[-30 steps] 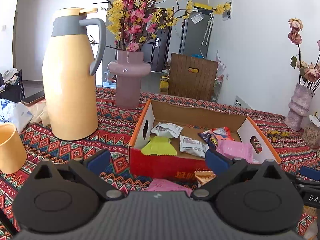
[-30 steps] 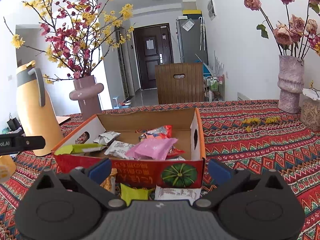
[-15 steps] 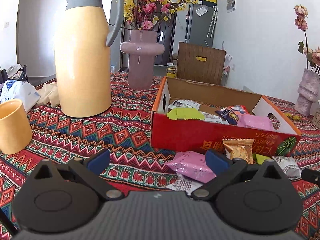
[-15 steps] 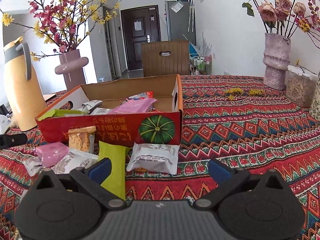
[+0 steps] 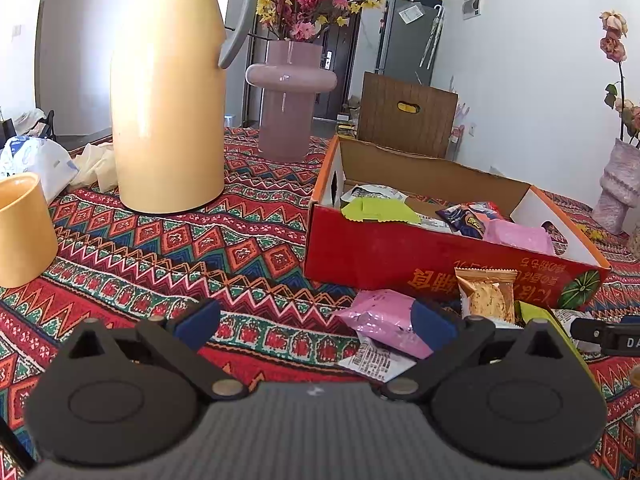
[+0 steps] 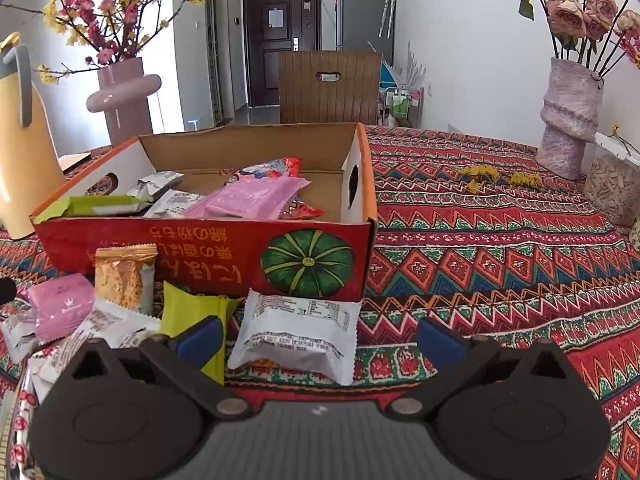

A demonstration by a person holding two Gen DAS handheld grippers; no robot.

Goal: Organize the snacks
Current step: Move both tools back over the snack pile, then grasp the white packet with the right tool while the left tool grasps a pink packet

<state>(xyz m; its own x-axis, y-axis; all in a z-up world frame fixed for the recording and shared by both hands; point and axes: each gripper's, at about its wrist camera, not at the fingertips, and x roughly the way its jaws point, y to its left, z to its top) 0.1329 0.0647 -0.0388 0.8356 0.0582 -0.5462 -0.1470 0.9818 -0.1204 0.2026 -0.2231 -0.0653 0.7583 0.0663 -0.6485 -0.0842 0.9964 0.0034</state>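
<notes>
A red cardboard box [image 5: 384, 256] [image 6: 208, 248] holds several snack packets, among them a pink one [image 6: 252, 200] and a green one [image 5: 376, 210]. Loose snacks lie in front of it: a pink packet [image 5: 384, 320] [image 6: 60, 308], an orange cracker packet [image 5: 486, 292] [image 6: 122, 276], a green packet [image 6: 192, 316] and a white packet [image 6: 296, 332]. My left gripper [image 5: 316, 320] is open and empty, low over the cloth, its right finger by the pink packet. My right gripper [image 6: 318, 338] is open and empty, with the white packet between its fingers.
A tall yellow thermos [image 5: 168, 92], a pink vase of flowers [image 5: 290, 96] and a yellow cup [image 5: 22, 228] stand left of the box. A purple vase [image 6: 570, 116] and a jar [image 6: 612, 188] stand at the right. A patterned cloth [image 6: 480, 248] covers the table.
Both grippers have dropped from above the box to table level in front of it. The loose snacks now show close ahead. Both grippers stay open.
</notes>
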